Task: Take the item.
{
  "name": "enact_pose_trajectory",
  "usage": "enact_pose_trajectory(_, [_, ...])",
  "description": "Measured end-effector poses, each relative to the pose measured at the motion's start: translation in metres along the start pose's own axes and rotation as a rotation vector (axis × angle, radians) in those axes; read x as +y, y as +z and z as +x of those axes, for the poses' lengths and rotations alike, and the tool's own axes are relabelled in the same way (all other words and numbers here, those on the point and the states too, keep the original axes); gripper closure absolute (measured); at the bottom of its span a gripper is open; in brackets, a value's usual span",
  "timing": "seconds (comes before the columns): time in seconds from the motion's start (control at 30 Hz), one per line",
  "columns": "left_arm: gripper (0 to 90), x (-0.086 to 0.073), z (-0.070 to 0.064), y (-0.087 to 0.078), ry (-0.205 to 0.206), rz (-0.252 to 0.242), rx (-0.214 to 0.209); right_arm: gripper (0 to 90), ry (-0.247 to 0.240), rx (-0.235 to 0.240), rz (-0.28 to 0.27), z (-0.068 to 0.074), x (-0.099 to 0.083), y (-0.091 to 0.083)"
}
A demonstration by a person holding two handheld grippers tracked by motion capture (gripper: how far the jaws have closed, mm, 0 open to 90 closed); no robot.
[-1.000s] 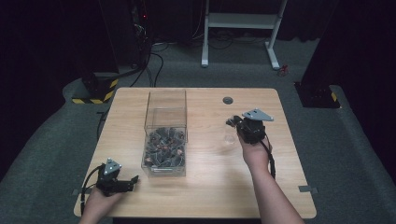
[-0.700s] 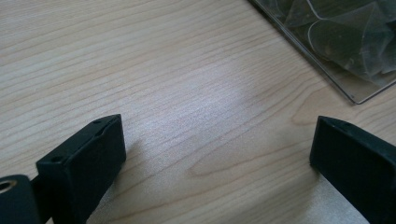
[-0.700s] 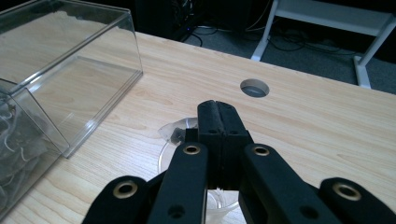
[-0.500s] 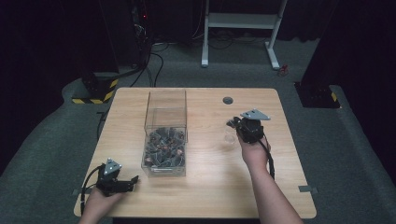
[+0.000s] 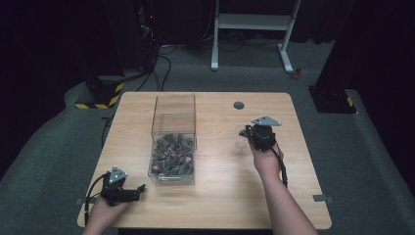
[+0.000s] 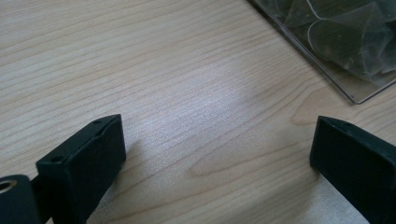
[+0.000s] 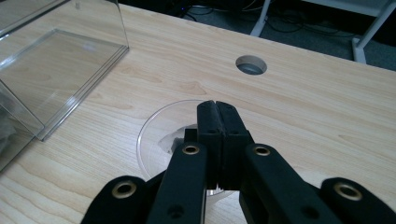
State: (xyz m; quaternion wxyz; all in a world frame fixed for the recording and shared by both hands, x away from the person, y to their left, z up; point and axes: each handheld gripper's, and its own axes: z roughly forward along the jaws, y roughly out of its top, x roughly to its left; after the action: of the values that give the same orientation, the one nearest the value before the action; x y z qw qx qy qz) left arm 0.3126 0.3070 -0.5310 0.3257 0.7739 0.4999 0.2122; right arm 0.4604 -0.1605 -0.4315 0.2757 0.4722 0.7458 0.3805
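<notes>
The right gripper (image 7: 217, 140) has its jaws pressed together over a clear, round little cup (image 7: 163, 135), no label readable; the left gripper (image 6: 219, 158) sits spread wide on the counter (image 6: 163, 70).

No readable text, label, brand or number — anywhere on table or box.

My right gripper (image 7: 217, 140) is showing flat black jaws and black arms dotted with brass-ringed screw holes. My left gripper (image 5: 128, 192) is wearing a grey three-cornered plate, a black cable trailing behind it.
</notes>
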Motion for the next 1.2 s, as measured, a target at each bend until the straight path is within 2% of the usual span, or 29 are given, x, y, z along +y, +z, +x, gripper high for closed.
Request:
enact_pose_trajectory(0.3, [3.8,0.0,0.0,0.0,0.001,0.001,-0.001,79.8,-0.003,0.007,-0.012,0.002,0.0037,-0.0003])
enact_pose_trajectory(0.67, [3.8,0.0,0.0,0.0,0.001,0.001,-0.001,68.7,0.017,0.03,-0.01,0.0032,0.0043,-0.0017])
enact_pose_trajectory(0.83, [3.8,0.0,0.0,0.0,0.001,0.001,-0.001,57.8,0.015,0.033,0.0,0.0019,0.0044,-0.0024])
enact_pose_trajectory(1.2, [3.8,0.0,0.0,0.0,0.001,0.0,-0.001,35.3,0.047,0.048,-0.005,-0.0011,0.0048,-0.0065])
